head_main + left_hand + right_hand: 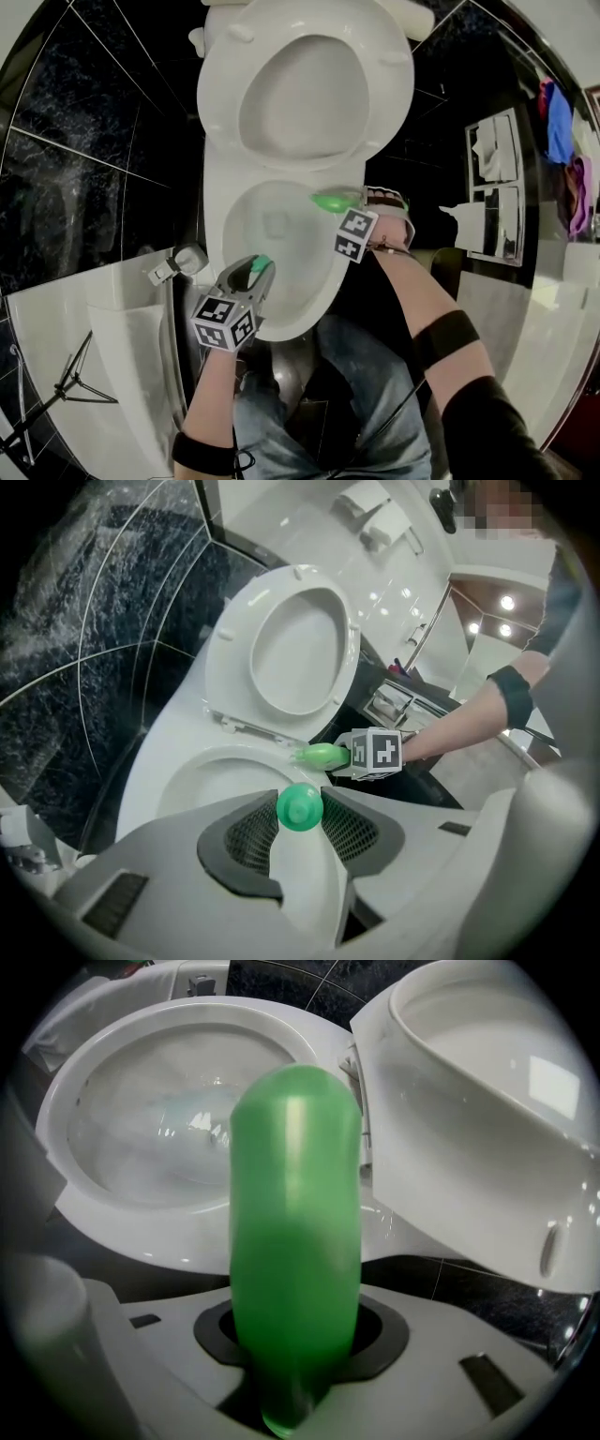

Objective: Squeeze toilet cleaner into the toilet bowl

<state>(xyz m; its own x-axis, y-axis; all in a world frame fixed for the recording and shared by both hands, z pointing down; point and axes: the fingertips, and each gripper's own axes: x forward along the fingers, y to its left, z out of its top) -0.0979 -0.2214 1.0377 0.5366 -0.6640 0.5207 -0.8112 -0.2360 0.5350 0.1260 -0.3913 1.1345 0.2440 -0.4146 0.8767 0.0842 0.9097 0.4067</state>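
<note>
Holding the cleaner, right hand-held gripper (295, 1335): your jaws are partly closed around the green toilet cleaner bottle (295, 1222) and clamp its near end, with the rest of it sticking out ahead of them.
Right arm: your forearm (448, 337) (the one with the dark band) reaches in from the lower right, wrist bent, and the gripper tilts steeply down toward the toilet.
Bottle's place: it hangs over the right side of the toilet bowl (141, 1232), just in front of the hinge of the raised seat (300, 94); its narrow end points in over the bowl.
Left hand-held gripper (300, 810): your jaws are narrowed onto a small round green cap (300, 807), pinched between their tips.
Left arm: it comes up from below at the bowl's near left rim, and the gripper slopes gently down toward the bowl.
Gap between the two: the cap and the bottle are apart, on opposite sides of the bowl.
</note>
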